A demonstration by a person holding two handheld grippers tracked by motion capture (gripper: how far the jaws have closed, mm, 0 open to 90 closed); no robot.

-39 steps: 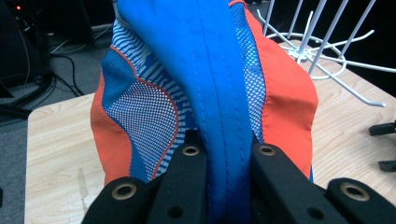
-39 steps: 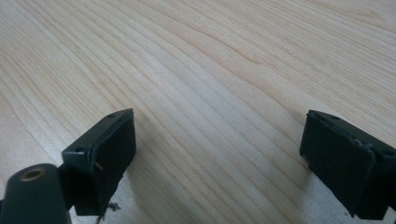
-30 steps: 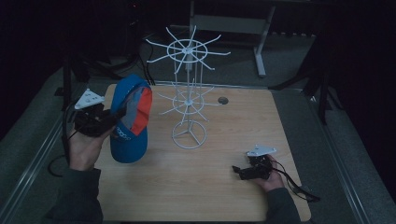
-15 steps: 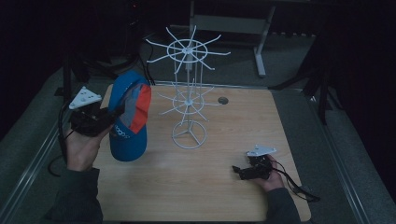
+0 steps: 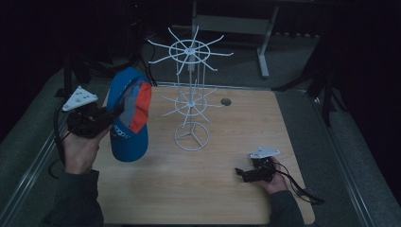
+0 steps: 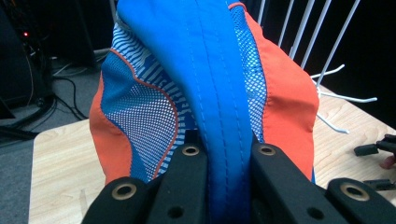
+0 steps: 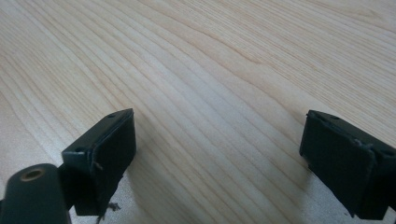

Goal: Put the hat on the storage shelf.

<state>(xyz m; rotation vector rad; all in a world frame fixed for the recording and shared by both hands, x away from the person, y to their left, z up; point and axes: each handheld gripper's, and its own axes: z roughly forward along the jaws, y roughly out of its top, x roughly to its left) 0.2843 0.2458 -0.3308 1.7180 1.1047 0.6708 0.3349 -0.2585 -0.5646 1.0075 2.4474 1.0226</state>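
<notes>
Cap (image 5: pixel 128 118), blue and orange, is hanging above the table's (image 5: pixel 208 189) left side, pinched by the left gripper (image 6: pixel 228 154), just left of the white wire rack (image 5: pixel 190 101), while the right gripper (image 7: pixel 217 158) is resting spread wide on the table near its right edge.

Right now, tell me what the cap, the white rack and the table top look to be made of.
Cap: stitched blue and orange fabric with mesh panels; seams and holes show.
White rack: thin wire, probably white-coated metal; slim stiff prongs and a ring base.
Table top: pale wood or wood-look laminate, matte, with a clear grain pattern.
</notes>
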